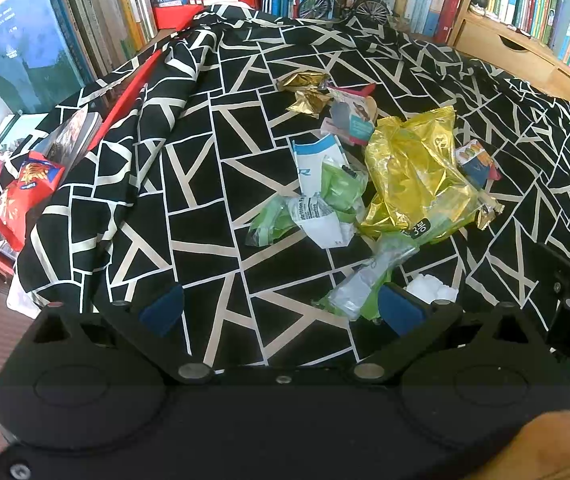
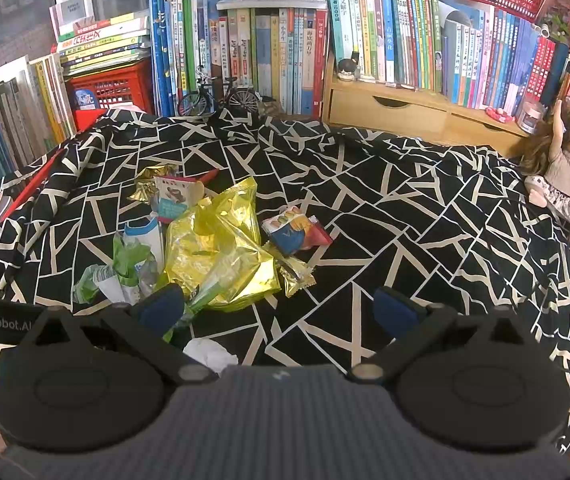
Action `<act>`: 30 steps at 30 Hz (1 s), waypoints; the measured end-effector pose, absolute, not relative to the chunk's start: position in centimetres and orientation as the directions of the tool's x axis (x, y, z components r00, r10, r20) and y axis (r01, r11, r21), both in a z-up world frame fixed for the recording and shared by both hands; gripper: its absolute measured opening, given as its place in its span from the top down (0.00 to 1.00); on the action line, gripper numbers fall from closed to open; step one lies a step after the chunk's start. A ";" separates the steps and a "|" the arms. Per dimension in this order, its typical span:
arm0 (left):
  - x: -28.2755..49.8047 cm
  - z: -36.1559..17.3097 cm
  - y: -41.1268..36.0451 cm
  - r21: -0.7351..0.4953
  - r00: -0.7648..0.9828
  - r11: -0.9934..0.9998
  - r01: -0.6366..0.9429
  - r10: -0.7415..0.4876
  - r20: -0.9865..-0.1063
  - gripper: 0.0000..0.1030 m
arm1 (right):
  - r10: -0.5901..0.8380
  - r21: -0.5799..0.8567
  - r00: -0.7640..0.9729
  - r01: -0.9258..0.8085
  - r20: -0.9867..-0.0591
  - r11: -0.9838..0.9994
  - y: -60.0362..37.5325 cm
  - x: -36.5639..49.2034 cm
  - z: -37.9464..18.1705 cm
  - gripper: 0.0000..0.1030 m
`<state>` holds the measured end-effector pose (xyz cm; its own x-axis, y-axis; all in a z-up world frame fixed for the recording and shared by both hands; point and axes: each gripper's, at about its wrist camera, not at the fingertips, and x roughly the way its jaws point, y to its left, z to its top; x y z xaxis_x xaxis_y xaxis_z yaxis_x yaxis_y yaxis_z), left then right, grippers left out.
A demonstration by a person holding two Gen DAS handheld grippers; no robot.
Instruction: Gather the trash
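A heap of wrappers lies on a black-and-cream patterned cloth (image 1: 213, 184). Its biggest piece is a shiny yellow bag (image 1: 413, 176) (image 2: 217, 252). Green and white plastic wrappers (image 1: 321, 200) (image 2: 133, 264) lie to its left, gold foil (image 1: 307, 94) (image 2: 151, 182) and a pink-blue packet (image 1: 351, 118) (image 2: 175, 196) behind it. A small colourful snack packet (image 2: 295, 232) (image 1: 475, 160) is on its right. A white crumpled tissue (image 1: 433, 288) (image 2: 211, 352) sits nearest. My left gripper (image 1: 281, 308) is open, its right finger beside a clear-green wrapper (image 1: 361, 288). My right gripper (image 2: 281, 308) is open, just right of the heap.
Rows of books (image 2: 269, 52) line the back, with a red crate (image 2: 113, 84), a toy bicycle (image 2: 219, 96) and wooden drawers (image 2: 389, 108). A doll (image 2: 561, 160) lies at the cloth's right edge. A red snack bag (image 1: 25, 196) sits off the left side.
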<state>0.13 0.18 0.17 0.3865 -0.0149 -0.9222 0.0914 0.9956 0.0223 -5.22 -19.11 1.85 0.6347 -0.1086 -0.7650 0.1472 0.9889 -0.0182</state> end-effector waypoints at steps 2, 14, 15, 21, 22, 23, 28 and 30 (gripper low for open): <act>0.1 0.2 0.2 0.022 0.386 0.996 0.091 -0.015 -0.922 0.00 | -0.108 -0.018 0.635 0.147 -0.765 0.989 -19.1 -5.2 1.9 0.00; 0.1 0.2 0.1 0.023 0.387 0.996 0.091 -0.014 -0.922 0.00 | -0.111 -0.016 0.639 0.154 -0.761 0.988 -19.3 -5.3 2.1 0.00; 0.1 0.2 0.1 0.023 0.387 0.996 0.091 -0.014 -0.922 0.00 | -0.112 -0.016 0.639 0.154 -0.761 0.988 -19.3 -5.3 2.2 0.00; 0.1 0.2 0.1 0.023 0.388 0.996 0.090 -0.014 -0.922 0.00 | -0.113 -0.016 0.641 0.155 -0.759 0.988 -19.3 -5.3 2.2 0.00; 0.1 0.2 0.1 0.023 0.388 0.996 0.090 -0.014 -0.922 0.00 | -0.113 -0.016 0.641 0.154 -0.759 0.988 -19.2 -5.3 2.2 0.00; 0.1 0.2 0.1 0.023 0.388 0.996 0.090 -0.014 -0.922 0.00 | -0.113 -0.016 0.641 0.154 -0.759 0.988 -19.3 -5.3 2.3 0.00; 0.1 0.2 0.1 0.024 0.388 0.996 0.089 -0.013 -0.922 0.00 | -0.114 -0.017 0.642 0.156 -0.758 0.988 -19.1 -5.3 2.3 0.00; 0.1 0.2 0.1 0.023 0.388 0.996 0.090 -0.013 -0.921 0.00 | -0.115 -0.017 0.643 0.156 -0.758 0.988 -19.1 -5.3 2.3 0.00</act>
